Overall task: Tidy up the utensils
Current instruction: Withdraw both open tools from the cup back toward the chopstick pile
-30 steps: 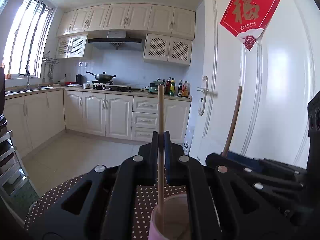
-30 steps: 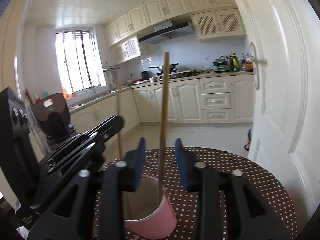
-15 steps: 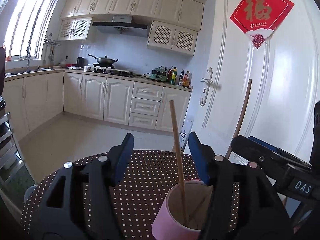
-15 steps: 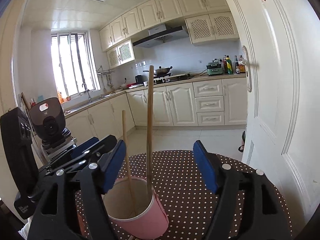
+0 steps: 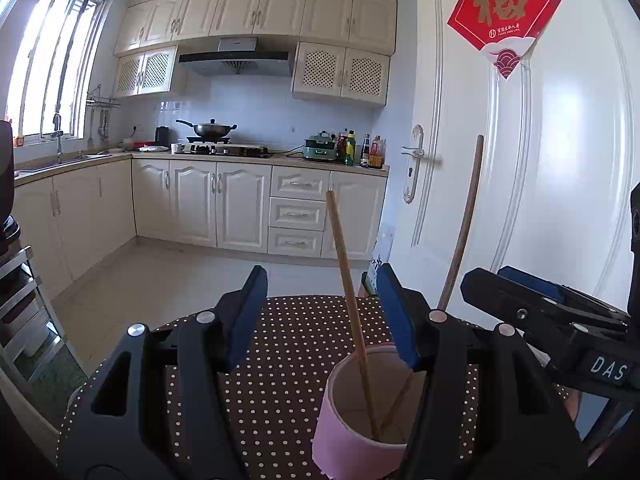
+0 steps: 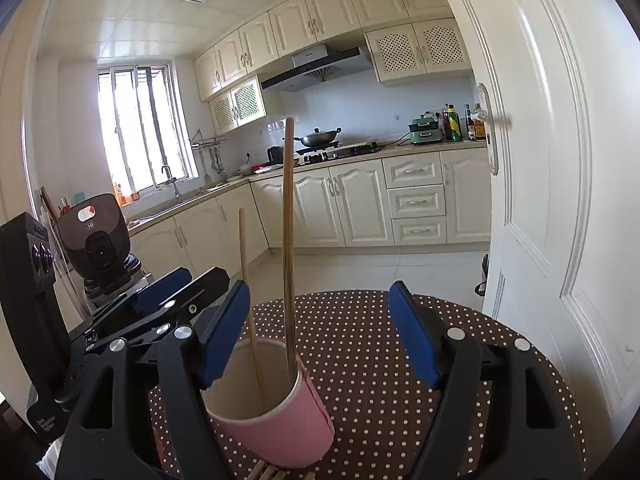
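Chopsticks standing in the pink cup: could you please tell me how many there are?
2. The lighter chopstick leans toward the cup's left side, and the darker, taller chopstick stands beside it on the right. More sticks may lie partly hidden under the cup's front edge.

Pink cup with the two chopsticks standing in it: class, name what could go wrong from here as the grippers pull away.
1. Both chopsticks lean tall out of the light pink cup; a knock could tip it.
2. The open left gripper has a chopstick between its jaws, so drawing back could snag it.
3. The right gripper has its left finger close to the cup's rim.
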`<state>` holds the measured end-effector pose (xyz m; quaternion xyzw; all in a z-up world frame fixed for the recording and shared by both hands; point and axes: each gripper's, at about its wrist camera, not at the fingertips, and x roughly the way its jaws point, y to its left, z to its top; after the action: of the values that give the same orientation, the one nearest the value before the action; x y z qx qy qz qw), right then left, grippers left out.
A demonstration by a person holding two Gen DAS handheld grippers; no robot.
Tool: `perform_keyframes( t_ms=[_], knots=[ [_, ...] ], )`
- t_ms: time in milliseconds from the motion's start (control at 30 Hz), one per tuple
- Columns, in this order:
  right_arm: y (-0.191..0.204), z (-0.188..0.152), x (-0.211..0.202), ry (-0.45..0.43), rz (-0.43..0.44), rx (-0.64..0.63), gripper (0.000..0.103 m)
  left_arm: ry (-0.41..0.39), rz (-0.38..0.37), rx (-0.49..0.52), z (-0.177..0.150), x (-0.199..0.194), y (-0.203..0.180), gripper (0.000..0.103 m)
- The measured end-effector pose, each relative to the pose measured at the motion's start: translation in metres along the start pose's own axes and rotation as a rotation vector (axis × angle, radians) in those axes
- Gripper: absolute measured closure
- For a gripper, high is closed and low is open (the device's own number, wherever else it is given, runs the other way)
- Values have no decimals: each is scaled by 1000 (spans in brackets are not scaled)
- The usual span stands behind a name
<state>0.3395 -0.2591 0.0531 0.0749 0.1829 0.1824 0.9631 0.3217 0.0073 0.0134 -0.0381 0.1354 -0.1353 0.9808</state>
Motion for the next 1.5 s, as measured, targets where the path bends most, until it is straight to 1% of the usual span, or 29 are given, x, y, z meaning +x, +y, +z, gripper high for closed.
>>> perform_keyframes(
  t_ms=[67, 200, 333, 467, 667, 833, 933, 1033, 1200, 1300, 1400, 1500],
  knots=[
    [-1, -2, -4, -3, 6, 8, 34, -11, 14, -10, -1, -4, 0, 46],
    [-3, -9, -14, -12, 6, 29, 32, -28, 19, -22, -5, -15, 3, 45],
    [-1, -14, -22, -9, -2, 30, 32, -21, 25, -3, -10, -23, 1, 45],
    [7, -20, -29, 2, -1, 16, 31, -4, 17, 3, -14, -32, -1, 45],
    [18, -28, -40, 51, 24, 7, 31, 34, -10, -19, -18, -49, 4, 44],
    [25, -34, -53, 86, 26, -11, 29, 59, -13, -8, -21, -66, 5, 43],
    [25, -38, -58, 128, 36, -8, 28, 90, -12, 4, -25, -74, 6, 43],
    [26, -44, -62, 173, 27, -14, 28, 130, -45, 10, -31, -80, 7, 40],
    [26, -53, -64, 241, 15, -13, 27, 189, -35, 51, -43, -85, 6, 39],
    [24, -57, -67, 269, 6, -4, 25, 228, -42, 43, -49, -88, 8, 39],
    [24, -61, -68, 309, -4, -2, 21, 272, -60, 23, -55, -89, 12, 36],
    [23, -68, -67, 374, -4, 8, 20, 313, -69, 14, -60, -89, 15, 35]
  ],
)
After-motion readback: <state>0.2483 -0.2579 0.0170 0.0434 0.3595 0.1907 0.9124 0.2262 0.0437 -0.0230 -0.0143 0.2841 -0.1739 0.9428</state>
